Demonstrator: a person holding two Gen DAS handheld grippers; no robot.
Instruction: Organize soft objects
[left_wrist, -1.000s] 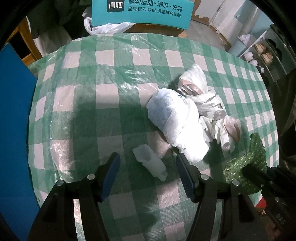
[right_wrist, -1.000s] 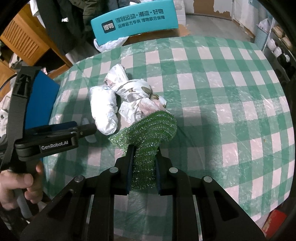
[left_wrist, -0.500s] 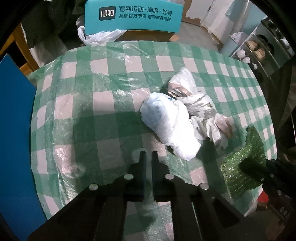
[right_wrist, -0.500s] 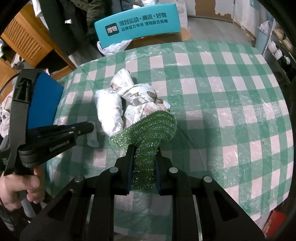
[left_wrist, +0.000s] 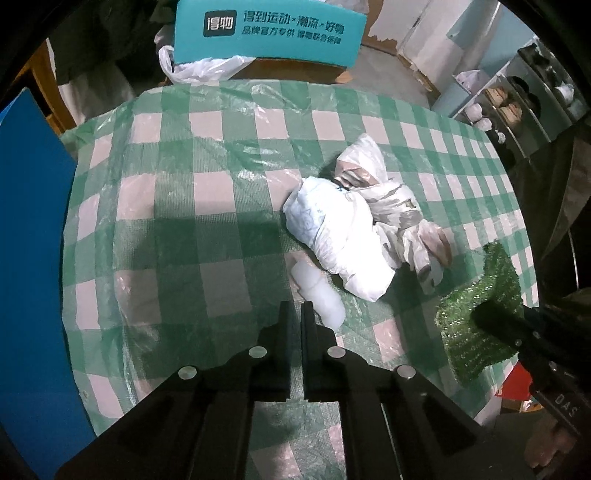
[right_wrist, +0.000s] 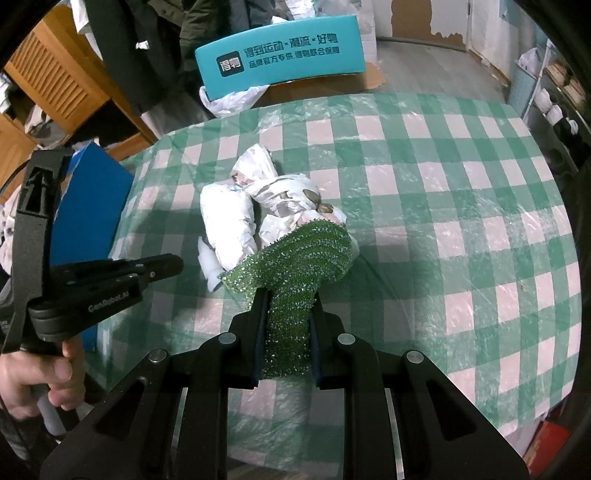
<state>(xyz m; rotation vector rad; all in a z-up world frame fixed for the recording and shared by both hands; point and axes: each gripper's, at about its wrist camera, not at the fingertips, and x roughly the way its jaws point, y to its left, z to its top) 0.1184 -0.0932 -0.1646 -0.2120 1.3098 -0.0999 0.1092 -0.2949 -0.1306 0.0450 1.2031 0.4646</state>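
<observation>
Green-and-white checked plastic sheeting, crinkled and glossy, covers the table, with a teal printed box on the floor beyond (wooden cabinets to the side). Mid-table lie a puffy white diaper roll, knotted plastic bags and a small white foam lump. The right gripper pinches a glittery green scouring cloth above them; the left gripper hovers nearly closed, empty.

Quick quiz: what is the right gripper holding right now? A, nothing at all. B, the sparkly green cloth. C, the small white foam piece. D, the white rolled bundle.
B: in the right wrist view the right gripper is clamped on the sparkly green cloth, while the white rolled bundle and small white foam piece lie on the table.
</observation>
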